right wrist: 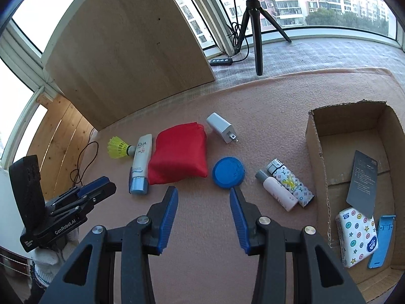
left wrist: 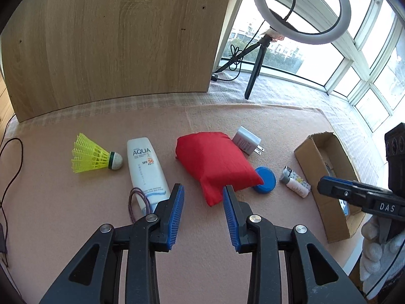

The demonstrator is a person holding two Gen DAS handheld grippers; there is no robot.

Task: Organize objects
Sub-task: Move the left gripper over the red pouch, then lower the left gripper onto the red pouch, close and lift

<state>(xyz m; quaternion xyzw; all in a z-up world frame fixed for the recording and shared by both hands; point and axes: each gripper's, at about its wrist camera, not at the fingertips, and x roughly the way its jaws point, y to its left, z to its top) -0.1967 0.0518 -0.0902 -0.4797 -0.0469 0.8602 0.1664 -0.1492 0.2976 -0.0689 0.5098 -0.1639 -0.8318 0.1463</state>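
Note:
On the pink mat lie a yellow shuttlecock (left wrist: 95, 157) (right wrist: 119, 147), a white AQUA sunscreen tube (left wrist: 146, 171) (right wrist: 141, 163), a red pouch (left wrist: 216, 166) (right wrist: 178, 155), a white charger (left wrist: 246, 140) (right wrist: 221, 128), a blue lid (left wrist: 265, 179) (right wrist: 227, 172), a small white bottle (left wrist: 295, 182) (right wrist: 277, 190) and a patterned lighter (right wrist: 291, 179). A purple hair tie (left wrist: 138, 202) lies by the tube. My left gripper (left wrist: 203, 190) is open and empty just before the red pouch. My right gripper (right wrist: 203, 192) is open and empty before the blue lid.
An open cardboard box (right wrist: 316, 152) (left wrist: 319, 152) at the right holds a tissue pack (right wrist: 357, 235), a grey card (right wrist: 363, 182) and a blue holder (right wrist: 381, 240). A wooden board (left wrist: 114, 43) stands behind. A ring light tripod (right wrist: 257, 25) and cables (left wrist: 10, 177) lie around.

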